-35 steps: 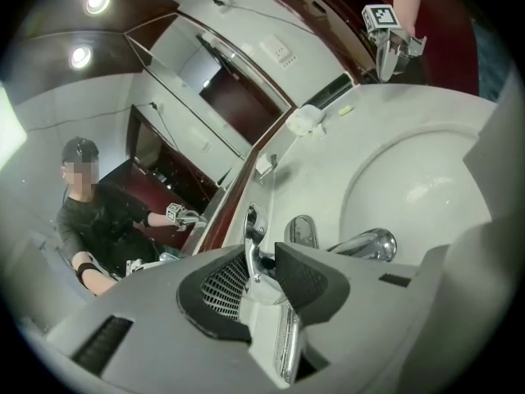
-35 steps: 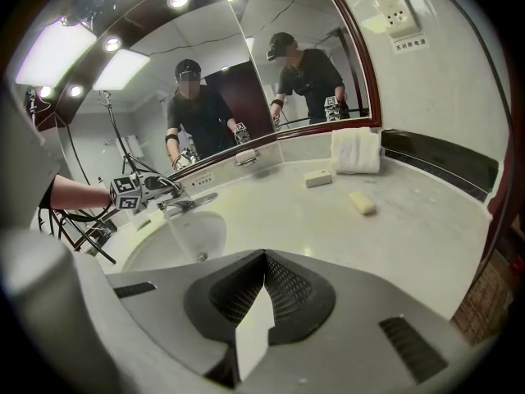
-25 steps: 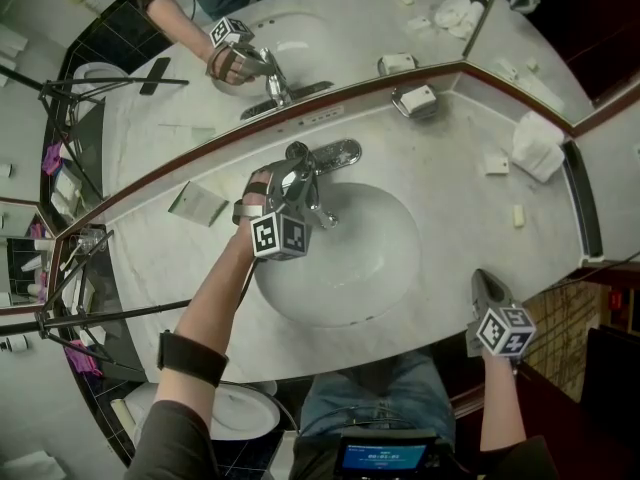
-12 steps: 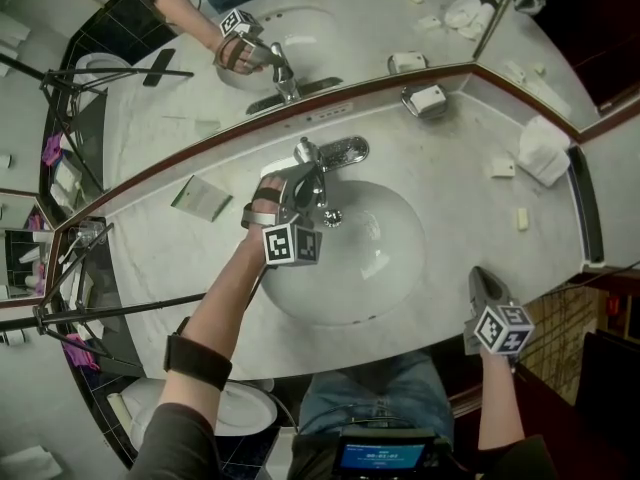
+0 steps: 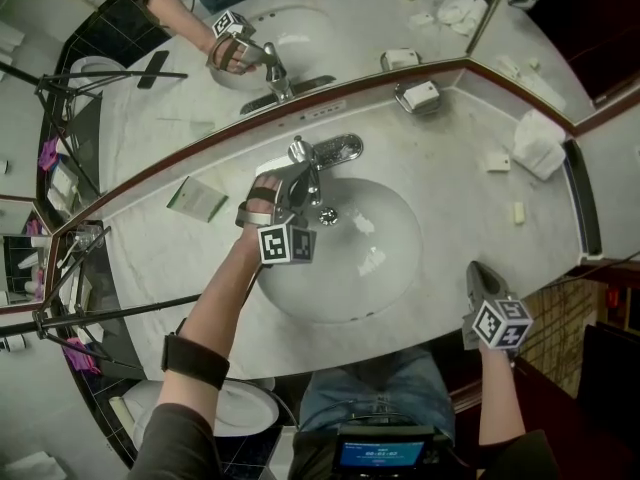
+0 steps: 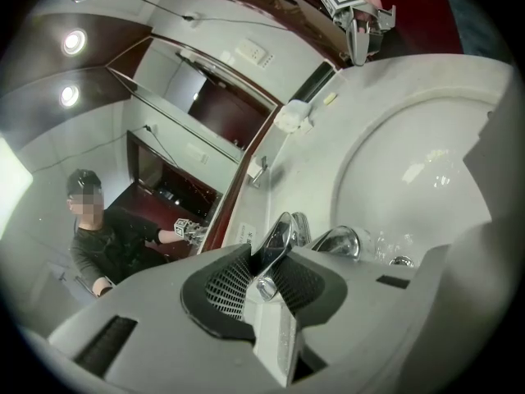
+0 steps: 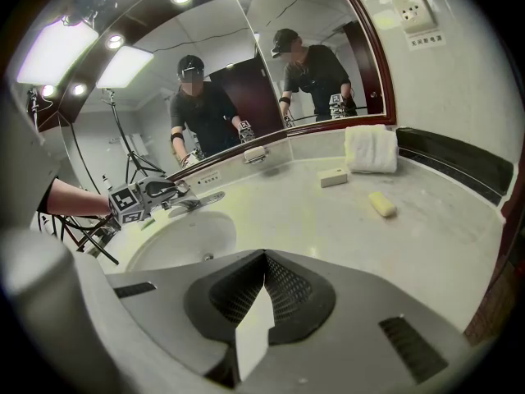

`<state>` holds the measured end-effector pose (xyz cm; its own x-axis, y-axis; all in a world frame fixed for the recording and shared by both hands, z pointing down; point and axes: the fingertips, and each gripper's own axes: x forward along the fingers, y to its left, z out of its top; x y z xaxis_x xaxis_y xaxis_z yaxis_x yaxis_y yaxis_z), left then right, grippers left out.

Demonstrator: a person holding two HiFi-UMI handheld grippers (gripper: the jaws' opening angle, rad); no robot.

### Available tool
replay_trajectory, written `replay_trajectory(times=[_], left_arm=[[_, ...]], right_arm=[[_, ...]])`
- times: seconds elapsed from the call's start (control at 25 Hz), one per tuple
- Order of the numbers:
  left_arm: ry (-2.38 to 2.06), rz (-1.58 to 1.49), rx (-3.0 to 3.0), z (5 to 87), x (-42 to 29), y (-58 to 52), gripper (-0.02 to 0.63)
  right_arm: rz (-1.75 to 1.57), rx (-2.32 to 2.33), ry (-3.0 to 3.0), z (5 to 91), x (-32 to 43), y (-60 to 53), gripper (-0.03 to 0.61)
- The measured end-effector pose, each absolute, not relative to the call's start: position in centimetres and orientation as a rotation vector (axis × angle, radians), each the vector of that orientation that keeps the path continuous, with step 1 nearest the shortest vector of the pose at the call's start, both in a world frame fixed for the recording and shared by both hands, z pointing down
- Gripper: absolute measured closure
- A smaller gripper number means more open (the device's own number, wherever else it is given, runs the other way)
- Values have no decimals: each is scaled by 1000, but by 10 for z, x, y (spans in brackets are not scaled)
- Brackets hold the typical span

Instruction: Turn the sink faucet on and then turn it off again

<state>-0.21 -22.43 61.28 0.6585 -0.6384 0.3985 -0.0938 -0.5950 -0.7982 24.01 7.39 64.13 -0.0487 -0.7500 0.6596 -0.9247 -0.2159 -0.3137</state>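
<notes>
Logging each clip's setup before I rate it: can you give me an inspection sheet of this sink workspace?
Surface: pale marble counter with a sink basin set in it.
Job's things: faucet behind the basin; its lever sits between the left gripper's pads.
Clutter: soap dish, folded towel, small box, soap bar, flat packet.
Grippers: left gripper shut on the lever, its jaws have just been closing; right gripper shut, empty, at the counter's front edge.
Cables: nothing seen.
Surroundings: mirror behind the counter, tripod at left, toilet below.
</notes>
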Motion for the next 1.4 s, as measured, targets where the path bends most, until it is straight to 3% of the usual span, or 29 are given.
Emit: replay_trajectory(times=[0.56,0.92,1.4], left_arm=[[515,-943,-2078,597,-22,-193,535],[616,-924,-2105,542,-48,-151,611],[971,-836,-2459,457,-75,-100,612]], right_arm=[[1089,1993,-1840,617,239,79,578],[1069,1940,-1915,599,227,70,578],[948,1834,-2089,546,204,28,578]])
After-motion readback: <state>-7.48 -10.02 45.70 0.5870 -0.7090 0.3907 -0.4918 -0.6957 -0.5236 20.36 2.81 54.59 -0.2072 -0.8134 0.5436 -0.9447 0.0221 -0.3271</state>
